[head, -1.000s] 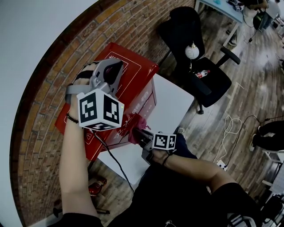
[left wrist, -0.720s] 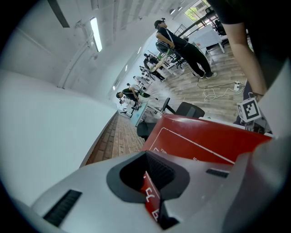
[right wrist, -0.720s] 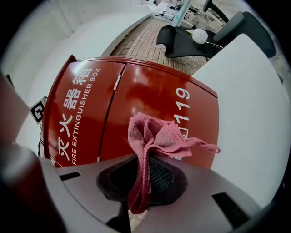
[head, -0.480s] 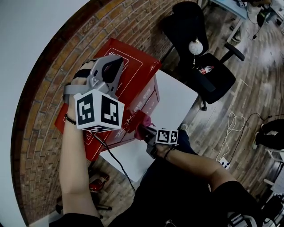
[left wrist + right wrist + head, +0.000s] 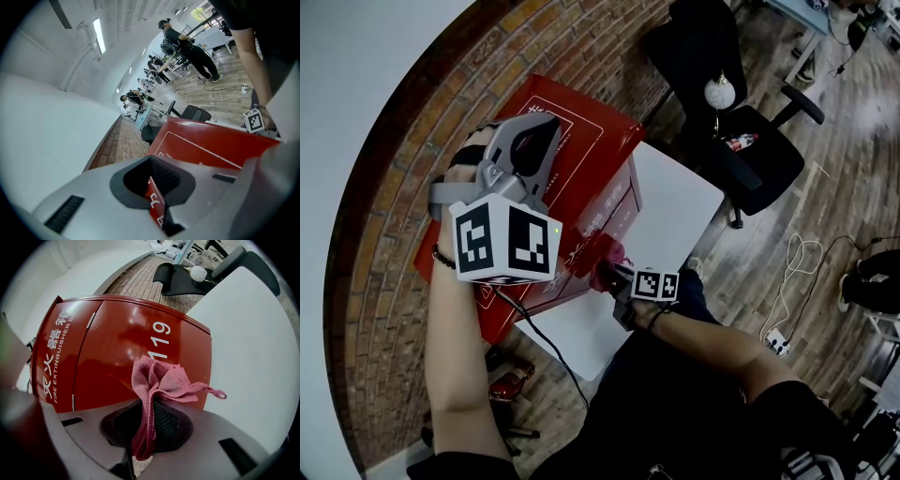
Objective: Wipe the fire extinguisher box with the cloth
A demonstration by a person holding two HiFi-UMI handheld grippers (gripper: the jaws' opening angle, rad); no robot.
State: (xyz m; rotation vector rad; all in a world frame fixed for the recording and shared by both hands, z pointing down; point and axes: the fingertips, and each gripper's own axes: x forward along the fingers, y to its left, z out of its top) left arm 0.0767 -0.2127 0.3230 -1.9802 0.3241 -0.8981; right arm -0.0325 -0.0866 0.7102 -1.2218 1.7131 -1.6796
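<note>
Fire extinguisher box (image 5: 586, 155) at centre left, long axis running lower left to upper right. Left tongs (image 5: 157, 199) clamp its edge. Right tongs (image 5: 145, 425) clamp the cloth (image 5: 161, 380) against its front.

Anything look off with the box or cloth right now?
Nothing stands out: no damage or spill. The red fire extinguisher box sits on the white table, the left gripper clamped on its edge; the right gripper pinches the bunched pink cloth at its front.

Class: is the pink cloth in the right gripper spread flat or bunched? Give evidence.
Bunched: the cloth sits crumpled in folds, pinched between the right gripper's jaws; no flat face shows.
</note>
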